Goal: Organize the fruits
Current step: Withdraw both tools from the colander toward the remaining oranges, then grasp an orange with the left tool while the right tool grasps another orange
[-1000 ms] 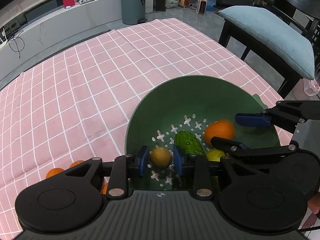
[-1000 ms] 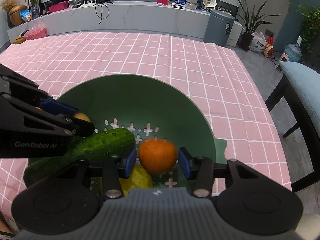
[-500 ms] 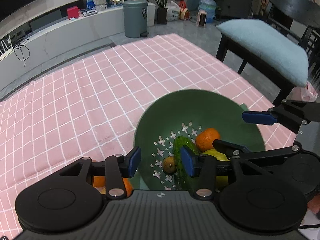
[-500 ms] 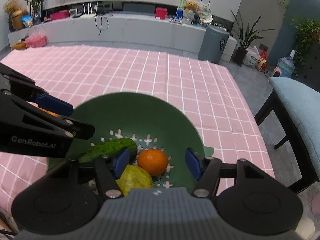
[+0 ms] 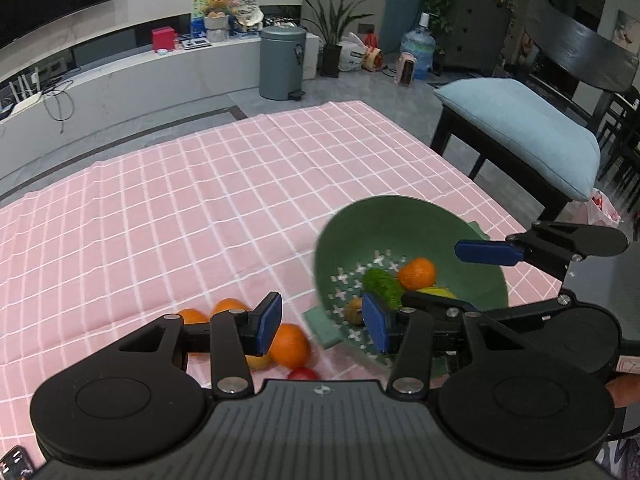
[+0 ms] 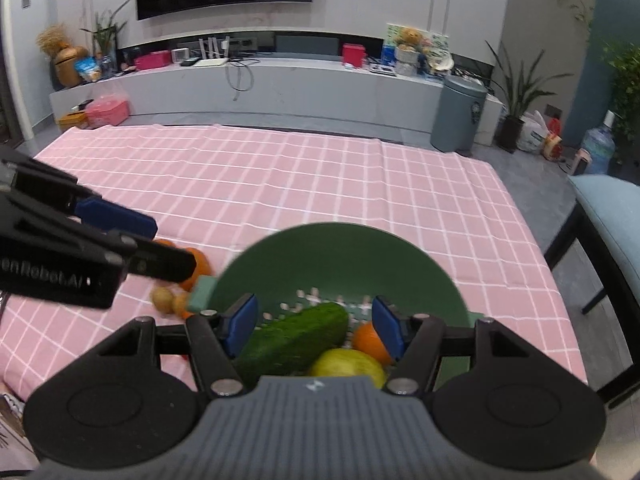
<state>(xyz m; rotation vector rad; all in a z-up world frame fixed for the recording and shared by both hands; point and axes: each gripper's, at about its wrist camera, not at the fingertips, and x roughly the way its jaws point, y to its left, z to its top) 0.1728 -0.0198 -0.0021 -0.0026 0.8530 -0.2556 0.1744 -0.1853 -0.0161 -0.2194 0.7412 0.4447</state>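
A green colander bowl (image 5: 404, 220) (image 6: 340, 252) stands on the pink checked tablecloth. In it lie a cucumber (image 6: 296, 336) (image 5: 382, 282), an orange (image 5: 417, 273) (image 6: 368, 340), a yellow-green fruit (image 6: 348, 362) and a small brown fruit (image 5: 354, 306). My left gripper (image 5: 322, 322) is open and empty above the bowl's left handle. My right gripper (image 6: 316, 326) is open and empty above the bowl. Loose oranges (image 5: 290, 344) and a red fruit (image 5: 302, 374) lie on the cloth left of the bowl.
A small brown fruit (image 6: 162, 298) lies beside the bowl's handle (image 6: 200, 292). A chair with a blue cushion (image 5: 520, 128) stands at the table's right edge. The cloth (image 5: 160, 208) stretches far and left of the bowl.
Both grippers have let go of their fruit, opened and pulled back and up from the bowl. The small brown fruit and the orange now lie in the bowl.
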